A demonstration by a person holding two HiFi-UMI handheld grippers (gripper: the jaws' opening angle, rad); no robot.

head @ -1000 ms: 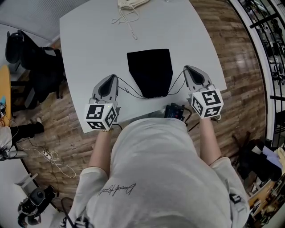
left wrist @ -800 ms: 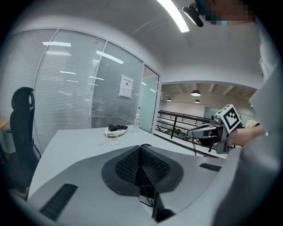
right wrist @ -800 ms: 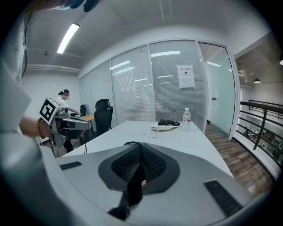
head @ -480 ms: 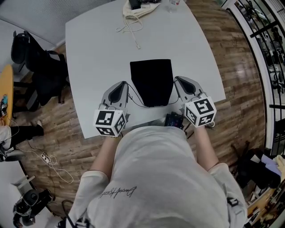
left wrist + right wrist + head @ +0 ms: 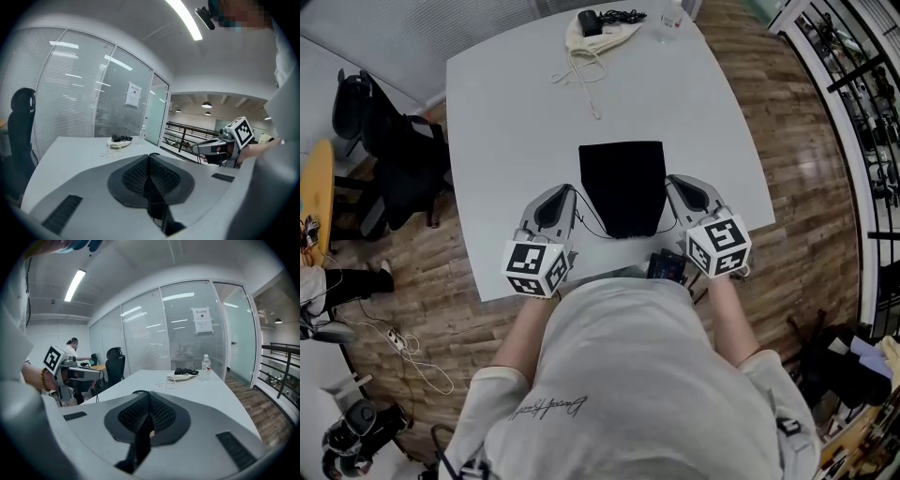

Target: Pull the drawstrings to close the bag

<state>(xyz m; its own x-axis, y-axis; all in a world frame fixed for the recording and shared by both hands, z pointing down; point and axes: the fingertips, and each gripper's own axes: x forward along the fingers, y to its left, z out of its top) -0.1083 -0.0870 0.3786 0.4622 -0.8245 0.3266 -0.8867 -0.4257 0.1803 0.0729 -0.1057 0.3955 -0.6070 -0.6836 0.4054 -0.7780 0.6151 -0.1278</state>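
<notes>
Low in the head view, your left gripper and right gripper hold their fingers pinched shut on the thin black left drawstring and right drawstring, flanking the flat black fabric bag lying mid-frame on the white surface.

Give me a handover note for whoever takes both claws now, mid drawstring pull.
Left claw: shut on the left drawstring.
Right claw: shut on the right drawstring.
Black bag lies flat on the white table between them, mouth end toward the person.
Done: both cords gripped, mouth looks partly gathered.
To do: pull the claws apart until cords go taut and the mouth cinches shut.
</notes>
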